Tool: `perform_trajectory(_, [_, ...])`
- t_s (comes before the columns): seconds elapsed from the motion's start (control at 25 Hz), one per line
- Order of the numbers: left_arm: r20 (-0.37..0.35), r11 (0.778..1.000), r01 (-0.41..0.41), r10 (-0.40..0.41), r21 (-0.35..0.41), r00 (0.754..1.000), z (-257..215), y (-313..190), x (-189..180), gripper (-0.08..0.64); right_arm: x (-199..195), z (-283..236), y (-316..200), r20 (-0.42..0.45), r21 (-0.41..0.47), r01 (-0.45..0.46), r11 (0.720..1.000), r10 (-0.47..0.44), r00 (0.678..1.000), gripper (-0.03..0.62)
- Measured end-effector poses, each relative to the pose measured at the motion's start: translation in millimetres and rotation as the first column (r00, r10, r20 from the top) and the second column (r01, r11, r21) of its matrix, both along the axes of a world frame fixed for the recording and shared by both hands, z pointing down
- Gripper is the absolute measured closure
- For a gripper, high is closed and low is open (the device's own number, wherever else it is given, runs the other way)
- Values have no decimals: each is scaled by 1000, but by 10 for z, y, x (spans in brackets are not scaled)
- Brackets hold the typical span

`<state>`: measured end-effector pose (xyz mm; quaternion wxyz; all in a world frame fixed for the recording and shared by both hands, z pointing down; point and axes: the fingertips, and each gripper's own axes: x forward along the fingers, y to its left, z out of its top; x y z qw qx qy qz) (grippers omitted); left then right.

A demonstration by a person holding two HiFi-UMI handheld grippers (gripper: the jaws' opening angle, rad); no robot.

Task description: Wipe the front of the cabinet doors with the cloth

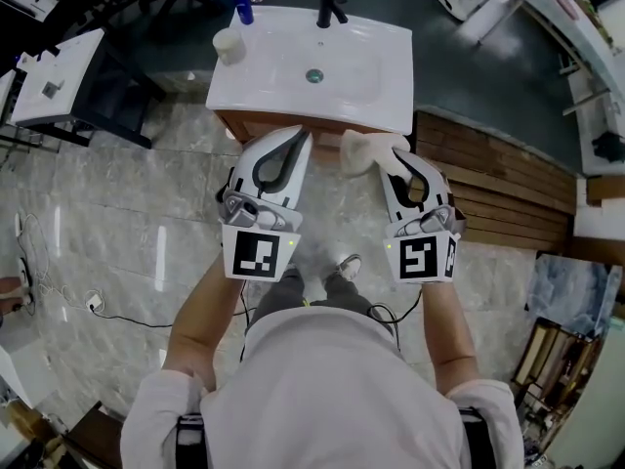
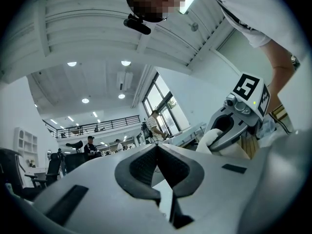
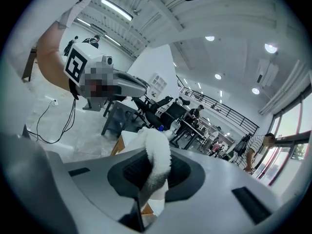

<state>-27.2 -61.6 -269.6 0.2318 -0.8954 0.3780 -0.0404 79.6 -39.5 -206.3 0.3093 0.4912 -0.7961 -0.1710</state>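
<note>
A fluffy white terry cloth (image 1: 363, 150) is pinched in the clenched right gripper (image 1: 393, 152), just in front of the wooden cabinet (image 1: 256, 125), under the counter's front edge. The left gripper (image 1: 298, 137) is beside it, jaws pressed together on nothing. The glossy white counter (image 1: 386, 96) holds a sunken basin (image 1: 314, 74), a black faucet (image 1: 331, 8) and a cream cup (image 1: 229, 45) near its left edge. The floor (image 1: 127, 213) is grey marble tile.

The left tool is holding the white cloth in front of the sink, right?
No. The right tool holds the cloth, as the right gripper view shows. The left tool is shut on nothing. It is in front of the sink, though.
</note>
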Motion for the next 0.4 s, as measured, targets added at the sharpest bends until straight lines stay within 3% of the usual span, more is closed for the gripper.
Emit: perform_trajectory(0.4, [-3,1000,12,-12,-6,1000,-67,142,-62,541,-106,-146,116,-1,34,4,999,-4,1000,517])
